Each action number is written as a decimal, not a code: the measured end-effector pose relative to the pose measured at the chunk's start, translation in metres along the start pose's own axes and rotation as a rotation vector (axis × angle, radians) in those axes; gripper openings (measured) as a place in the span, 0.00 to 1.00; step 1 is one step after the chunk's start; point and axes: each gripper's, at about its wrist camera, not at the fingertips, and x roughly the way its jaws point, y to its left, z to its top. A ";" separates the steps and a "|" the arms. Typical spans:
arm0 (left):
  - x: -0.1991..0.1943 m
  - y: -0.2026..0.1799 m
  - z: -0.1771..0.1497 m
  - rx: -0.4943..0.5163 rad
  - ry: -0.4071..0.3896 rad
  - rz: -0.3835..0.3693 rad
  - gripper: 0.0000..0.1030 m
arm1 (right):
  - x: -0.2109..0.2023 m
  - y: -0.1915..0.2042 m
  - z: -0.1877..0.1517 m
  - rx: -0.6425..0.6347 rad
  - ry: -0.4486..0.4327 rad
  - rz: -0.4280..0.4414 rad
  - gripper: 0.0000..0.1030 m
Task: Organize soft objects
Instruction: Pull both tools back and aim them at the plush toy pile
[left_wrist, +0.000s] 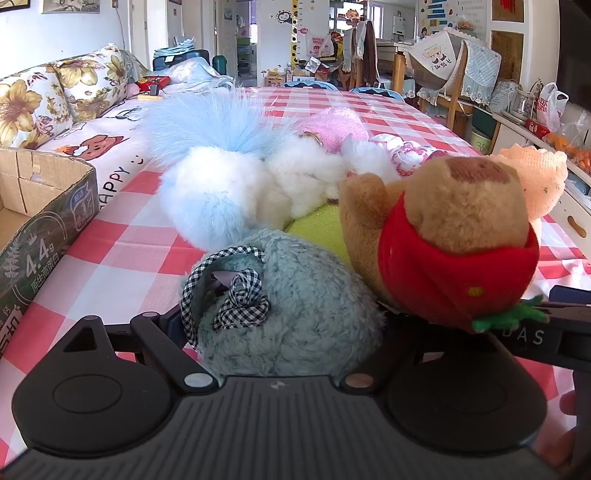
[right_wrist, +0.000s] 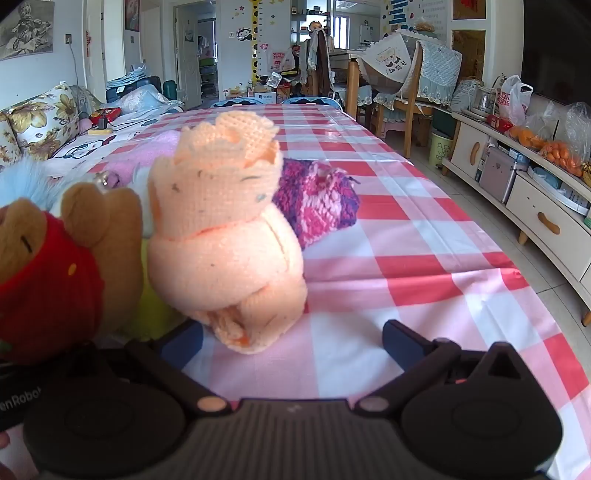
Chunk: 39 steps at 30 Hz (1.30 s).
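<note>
A pile of soft toys lies on the checked tablecloth (right_wrist: 424, 266). A pale teal fluffy plush (left_wrist: 295, 306) with a gingham bow sits between the wide-spread fingers of my left gripper (left_wrist: 284, 321), which is open. To its right stands a brown bear in a red strawberry suit (left_wrist: 461, 229), which hides the right finger. Behind them lie a white and blue fluffy plush (left_wrist: 229, 192) and a pink knit (left_wrist: 332, 125). My right gripper (right_wrist: 293, 343) is open around the base of a peach knitted piece (right_wrist: 229, 258), with a gap on its right side. The bear (right_wrist: 44, 266) is at the left.
An open cardboard box (left_wrist: 37, 206) stands at the table's left edge. A purple-pink knitted item (right_wrist: 317, 199) lies behind the peach piece, and a yellow-green cloth (left_wrist: 317, 225) is under the pile. The table's right edge (right_wrist: 535, 295) drops to the floor. A sofa (left_wrist: 92, 122) flanks the left.
</note>
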 end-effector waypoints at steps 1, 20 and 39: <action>0.000 0.000 0.000 -0.005 0.003 -0.005 1.00 | 0.000 0.000 0.000 0.004 0.000 0.003 1.00; -0.043 0.004 -0.004 0.024 -0.095 0.024 1.00 | -0.047 -0.014 -0.002 -0.065 -0.021 0.132 0.99; -0.121 0.068 0.018 -0.031 -0.169 0.129 1.00 | -0.130 0.041 0.032 -0.115 -0.192 0.229 0.99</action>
